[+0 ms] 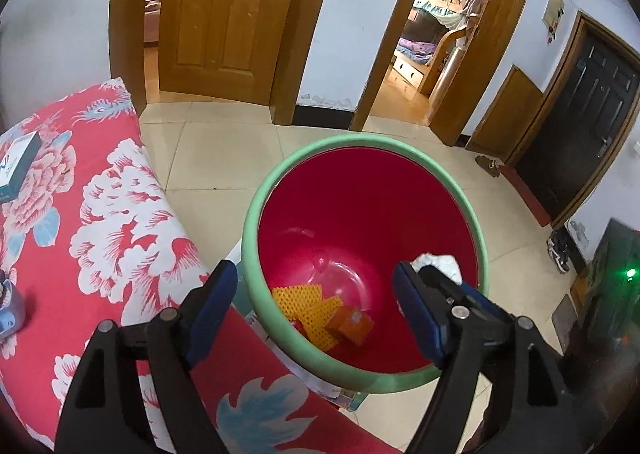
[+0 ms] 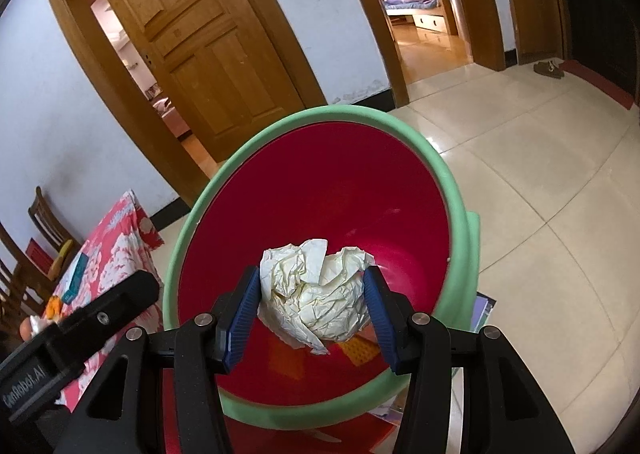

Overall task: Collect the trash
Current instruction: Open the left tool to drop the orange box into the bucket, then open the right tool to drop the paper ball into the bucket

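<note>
Indoors, tiled floor (image 1: 224,158), floral cloth (image 1: 112,190), bin (image 2: 460,206), right hand-held gripper (image 2: 310,306) clamping paper (image 2: 316,294), left hand-held gripper (image 1: 316,306) apart.

The bin (image 1: 256,214) stands on the floor (image 1: 224,166) right of the table (image 1: 120,190), boxes (image 1: 352,328) inside.

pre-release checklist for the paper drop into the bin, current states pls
1. Right gripper holds the crumpled paper between both pads: ok.
2. Paper is over the bin opening, inside the green rim: ok in the right wrist view; the left wrist view agrees, showing it above the red interior.
3. Left gripper is open, empty and out of the drop path: cannot tell; its right finger sits close to the paper.
4. Bin has room: ok, only an orange mesh piece and a small orange box at the bottom.
5. Bin stands steady and upright: cannot tell.
</note>
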Tool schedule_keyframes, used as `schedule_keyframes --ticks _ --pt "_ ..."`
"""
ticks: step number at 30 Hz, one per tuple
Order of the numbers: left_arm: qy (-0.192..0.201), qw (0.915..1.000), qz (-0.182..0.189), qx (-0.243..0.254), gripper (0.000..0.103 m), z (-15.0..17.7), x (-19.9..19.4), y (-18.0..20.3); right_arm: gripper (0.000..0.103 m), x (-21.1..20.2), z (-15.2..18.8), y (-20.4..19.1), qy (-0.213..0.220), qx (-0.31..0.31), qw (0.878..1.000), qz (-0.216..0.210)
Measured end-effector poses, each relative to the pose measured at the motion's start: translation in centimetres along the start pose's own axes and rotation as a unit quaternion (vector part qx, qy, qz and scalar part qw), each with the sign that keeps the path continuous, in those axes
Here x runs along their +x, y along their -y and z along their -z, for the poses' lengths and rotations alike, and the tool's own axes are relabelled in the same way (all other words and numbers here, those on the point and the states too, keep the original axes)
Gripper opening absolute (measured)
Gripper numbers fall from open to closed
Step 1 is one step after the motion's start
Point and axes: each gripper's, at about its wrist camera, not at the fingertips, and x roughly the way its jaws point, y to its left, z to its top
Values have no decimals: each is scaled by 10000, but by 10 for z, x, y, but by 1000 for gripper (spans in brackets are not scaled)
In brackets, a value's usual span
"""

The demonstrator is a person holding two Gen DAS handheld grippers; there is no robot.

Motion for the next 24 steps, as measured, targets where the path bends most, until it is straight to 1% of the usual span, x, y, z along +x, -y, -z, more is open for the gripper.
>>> schedule_keyframes --ticks 3,5,7,12,15,17,19,24 --pt "-10 9999 31 -108 80 -1 0 -6 54 -3 -2 -4 74 5 10000 -18" --pt "-25 9999 -8 -142 80 1 0 -5 54 -3 -3 -5 47 -56 10000 -44" --pt "43 10000 -39 -70 80 2 -2 -2 54 -3 -2 -6 36 -72 10000 -33" --pt "72 9999 -49 68 80 3 -3 5 54 0 2 -2 -1 -11 10000 0" --pt "60 10000 -78 0 80 1 0 4 54 4 3 -3 -45 -45 10000 17" --pt "32 10000 -4 -27 80 -1 0 3 54 5 3 -4 -21 -102 9999 33" --pt "115 9998 -101 -94 80 0 -2 1 54 7 5 -5 -32 -130 9999 77" --pt "129 9998 -71 -134 80 3 -3 -3 56 9 8 -6 4 -181 9997 147"
